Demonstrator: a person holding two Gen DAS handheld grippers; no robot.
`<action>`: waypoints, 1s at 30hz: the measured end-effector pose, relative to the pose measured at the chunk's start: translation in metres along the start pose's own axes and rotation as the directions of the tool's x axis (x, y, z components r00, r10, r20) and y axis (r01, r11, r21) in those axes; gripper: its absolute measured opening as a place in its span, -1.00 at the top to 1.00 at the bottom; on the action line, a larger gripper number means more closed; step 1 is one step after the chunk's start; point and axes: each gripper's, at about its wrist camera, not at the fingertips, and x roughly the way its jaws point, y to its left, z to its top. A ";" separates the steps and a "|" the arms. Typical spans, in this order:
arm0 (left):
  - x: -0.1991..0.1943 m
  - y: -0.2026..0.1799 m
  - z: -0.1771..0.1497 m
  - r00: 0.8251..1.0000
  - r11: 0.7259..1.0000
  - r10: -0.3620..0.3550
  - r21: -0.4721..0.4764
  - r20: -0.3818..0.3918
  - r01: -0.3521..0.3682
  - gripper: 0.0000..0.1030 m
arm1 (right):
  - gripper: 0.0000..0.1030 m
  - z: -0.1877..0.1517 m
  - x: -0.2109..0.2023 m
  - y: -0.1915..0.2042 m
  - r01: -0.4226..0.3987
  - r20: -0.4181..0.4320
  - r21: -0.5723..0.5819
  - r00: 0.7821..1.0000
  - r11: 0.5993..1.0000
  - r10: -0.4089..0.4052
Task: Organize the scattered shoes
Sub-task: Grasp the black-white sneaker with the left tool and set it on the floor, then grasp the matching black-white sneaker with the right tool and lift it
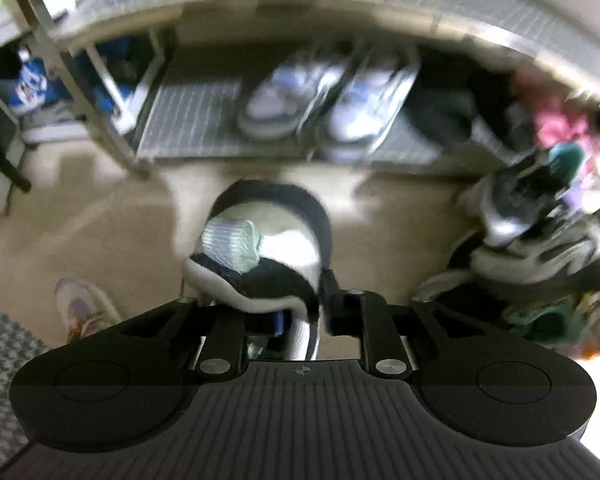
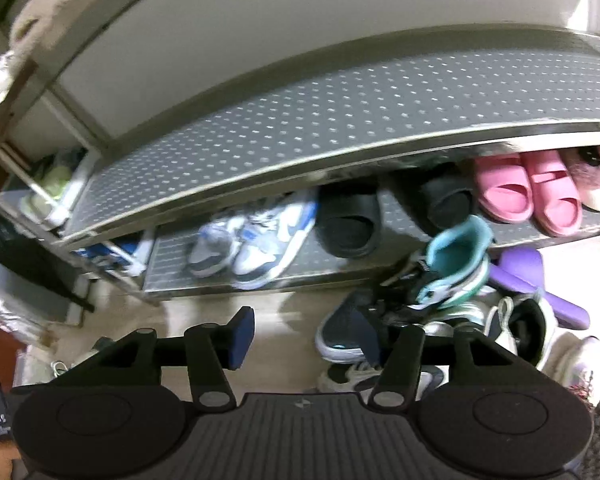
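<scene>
Left wrist view showed the left gripper [image 1: 260, 312] clamped on a light, soft-sided sneaker [image 1: 256, 248] at its padded heel collar, above the floor before the rack [image 1: 188, 128], while the right gripper [image 2: 304, 336] hung spread, empty.

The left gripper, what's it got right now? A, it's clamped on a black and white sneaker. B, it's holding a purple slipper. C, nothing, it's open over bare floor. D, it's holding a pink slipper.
A: in the left wrist view the left gripper has its fingers closed against the heel of a black and white sneaker, held above the floor in front of the shoe rack.
</scene>
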 end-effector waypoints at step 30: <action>-0.061 0.158 0.099 0.963 0.995 0.093 -0.064 0.253 -0.079 -0.68 | 0.45 -0.037 0.264 0.236 -0.103 -0.328 -0.383 0.944 0.918 -0.031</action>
